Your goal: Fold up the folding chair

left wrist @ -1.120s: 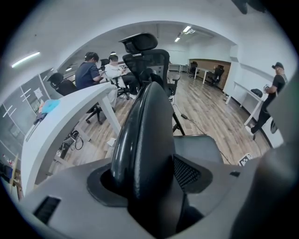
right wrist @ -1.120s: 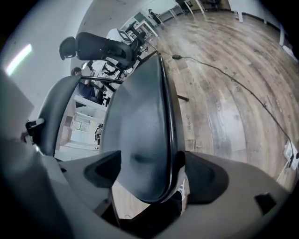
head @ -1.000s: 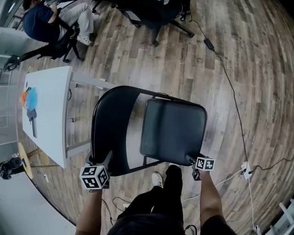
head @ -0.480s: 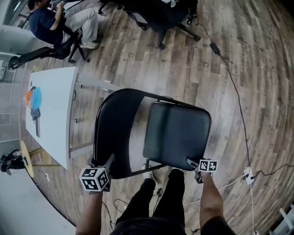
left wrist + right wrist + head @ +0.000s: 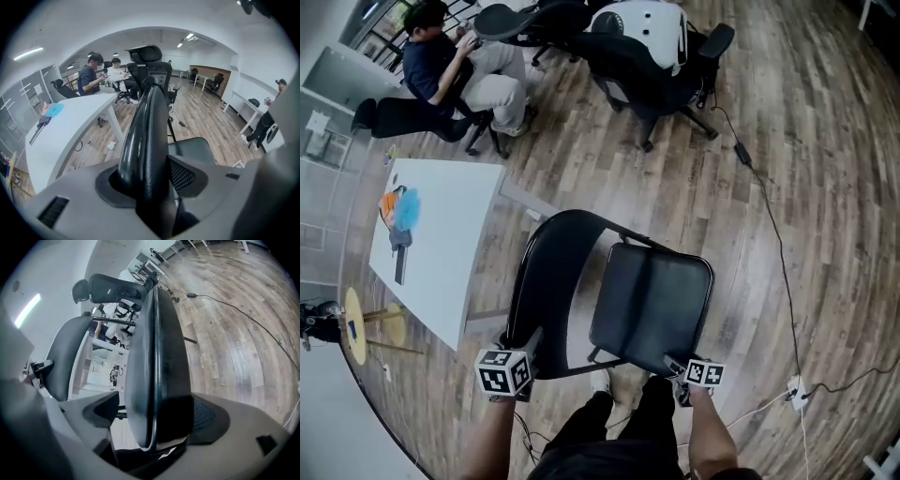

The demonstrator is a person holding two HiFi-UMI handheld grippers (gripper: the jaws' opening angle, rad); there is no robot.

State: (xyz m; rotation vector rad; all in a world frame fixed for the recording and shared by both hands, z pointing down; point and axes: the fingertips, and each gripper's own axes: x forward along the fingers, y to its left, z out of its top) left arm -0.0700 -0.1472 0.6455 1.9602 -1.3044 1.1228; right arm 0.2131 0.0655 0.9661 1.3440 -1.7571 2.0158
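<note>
A black folding chair stands unfolded on the wood floor below me. Its curved backrest [image 5: 546,281] is at the left and its padded seat [image 5: 652,302] at the right. My left gripper [image 5: 521,360] straddles the backrest's near edge. In the left gripper view [image 5: 151,174] its jaws are closing, and both sides touch the backrest rim [image 5: 144,126]. My right gripper [image 5: 679,369] is at the seat's near corner. The right gripper view [image 5: 157,414] shows the seat edge [image 5: 157,352] between wide jaws, against the right pad, with a slim gap at the left one.
A white table [image 5: 431,248] with a blue and orange item stands left of the chair. A seated person [image 5: 441,66] and office chairs [image 5: 647,47] are at the back. A cable [image 5: 773,234] runs across the floor to a power strip [image 5: 795,394] at the right. My legs [image 5: 614,422] are just behind the chair.
Both grippers have risen while staying on the backrest's and the seat's near edges. The seat's front has come up and looks shorter. The view has pulled back, showing more of the room.
</note>
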